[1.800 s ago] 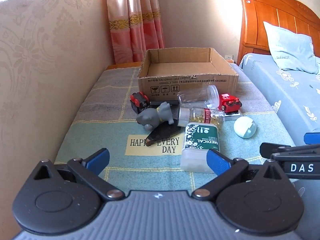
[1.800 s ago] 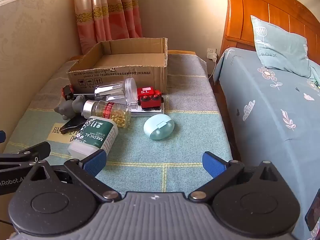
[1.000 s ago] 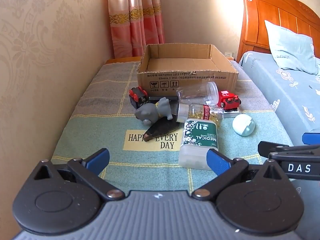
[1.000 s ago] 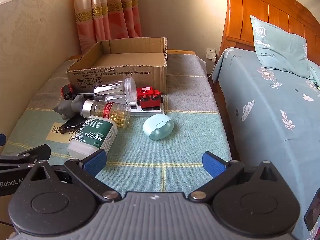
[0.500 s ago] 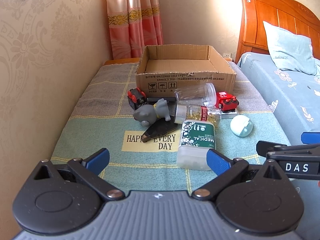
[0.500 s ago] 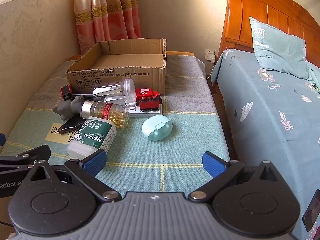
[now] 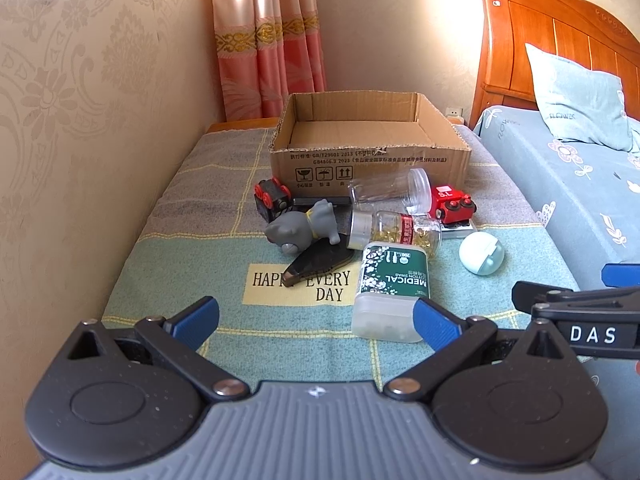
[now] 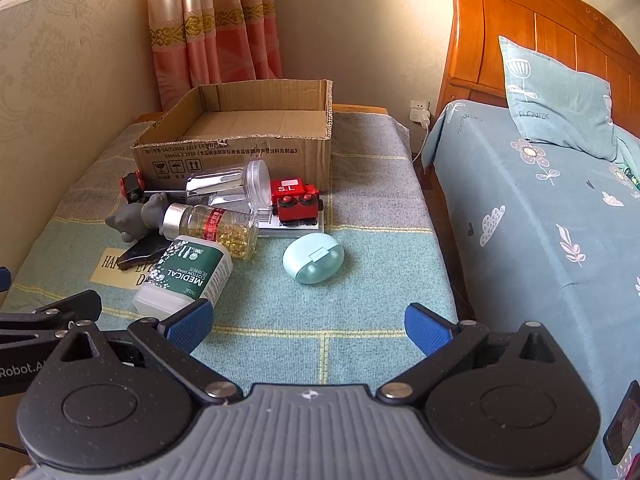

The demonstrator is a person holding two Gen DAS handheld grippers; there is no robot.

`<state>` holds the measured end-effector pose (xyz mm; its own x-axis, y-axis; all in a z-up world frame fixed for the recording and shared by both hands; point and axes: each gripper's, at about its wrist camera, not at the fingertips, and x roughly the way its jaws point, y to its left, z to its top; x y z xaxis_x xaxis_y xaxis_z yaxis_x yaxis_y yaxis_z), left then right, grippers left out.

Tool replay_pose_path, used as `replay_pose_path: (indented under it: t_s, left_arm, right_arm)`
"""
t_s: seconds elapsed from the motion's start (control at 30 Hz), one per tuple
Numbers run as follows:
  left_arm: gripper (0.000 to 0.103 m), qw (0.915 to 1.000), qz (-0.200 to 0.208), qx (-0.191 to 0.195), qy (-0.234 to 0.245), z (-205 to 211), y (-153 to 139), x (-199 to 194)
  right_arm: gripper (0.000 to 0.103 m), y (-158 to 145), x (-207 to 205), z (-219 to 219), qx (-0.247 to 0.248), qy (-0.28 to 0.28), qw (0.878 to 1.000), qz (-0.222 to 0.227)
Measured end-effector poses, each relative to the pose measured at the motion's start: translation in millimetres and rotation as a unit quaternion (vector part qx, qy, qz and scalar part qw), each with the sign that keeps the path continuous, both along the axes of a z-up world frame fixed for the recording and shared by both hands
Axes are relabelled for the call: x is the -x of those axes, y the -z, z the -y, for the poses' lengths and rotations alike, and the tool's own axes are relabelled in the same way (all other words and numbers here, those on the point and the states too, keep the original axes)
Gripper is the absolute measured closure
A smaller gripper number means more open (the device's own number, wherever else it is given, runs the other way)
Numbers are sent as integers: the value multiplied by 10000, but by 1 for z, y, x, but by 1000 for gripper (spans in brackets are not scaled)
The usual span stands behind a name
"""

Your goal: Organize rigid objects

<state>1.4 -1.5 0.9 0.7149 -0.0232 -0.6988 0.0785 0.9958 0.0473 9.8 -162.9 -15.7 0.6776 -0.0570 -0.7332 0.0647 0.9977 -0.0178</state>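
Both sets of fingers apart and empty; ahead, cotton swab box (image 7: 393, 285) leaning against rollable capsule bottle (image 7: 394, 233), empty cardboard box (image 7: 368, 148) beyond: careless grab could scatter pile.

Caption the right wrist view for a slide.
Open right gripper faces cotton swab box, pill bottle, mint case, toy train before empty cardboard box.

Toys, bottles (image 8: 212, 226), swab box (image 8: 185, 276), mint case (image 8: 313, 258) clustered w/ open cardboard box (image 8: 240, 136) behind.
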Motion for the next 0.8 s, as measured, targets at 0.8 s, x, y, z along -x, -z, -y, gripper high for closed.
replay_pose_path:
  t_s: [0.8]
  left_arm:
    - [1, 9999, 63, -44, 74, 5, -3, -7]
  right_arm:
    - [0, -3, -4, 4, 20, -1, 10000, 38]
